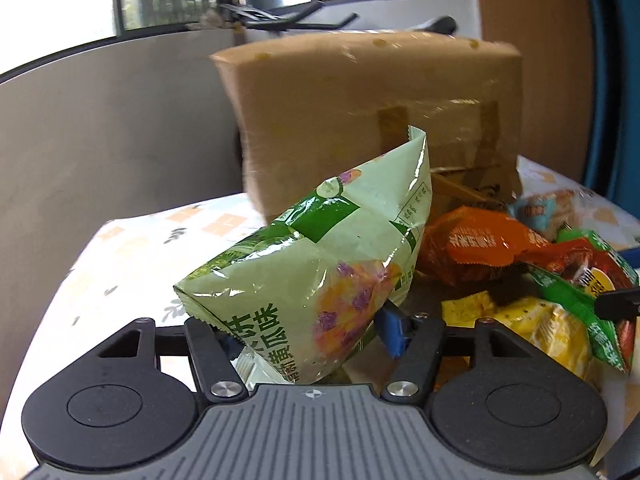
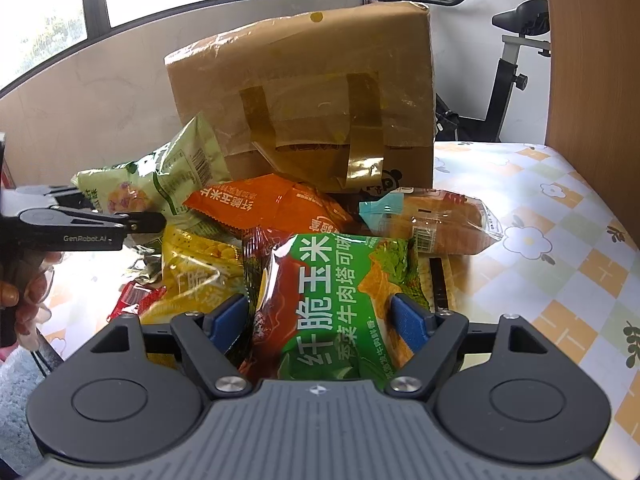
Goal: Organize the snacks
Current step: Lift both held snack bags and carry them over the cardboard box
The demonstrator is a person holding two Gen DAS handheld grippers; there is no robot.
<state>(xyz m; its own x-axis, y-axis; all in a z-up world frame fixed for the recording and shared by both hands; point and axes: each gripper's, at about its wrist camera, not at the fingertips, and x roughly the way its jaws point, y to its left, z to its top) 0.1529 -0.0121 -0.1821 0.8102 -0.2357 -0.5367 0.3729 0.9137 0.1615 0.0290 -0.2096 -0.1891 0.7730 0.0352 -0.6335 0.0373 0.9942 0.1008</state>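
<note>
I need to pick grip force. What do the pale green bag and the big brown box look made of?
Pale green bag: thin glossy plastic film, judging by sharp creases and glare. Brown box: cardboard, matte where bare, wrapped in shiny clear and brown tape.

A floral checked tablecloth (image 2: 560, 216) carries a cardboard box (image 2: 304, 92) and heaped snack bags (image 2: 272, 204).

Counting now: six snack packs showing – pale green bag (image 2: 160, 180), orange pack (image 2: 272, 204), yellow bag (image 2: 200, 268), green-red corn chip bag (image 2: 332, 300), bread pack (image 2: 436, 220), small red packet (image 2: 134, 298). One cardboard box (image 2: 304, 92) standing behind. Two grippers working.
</note>
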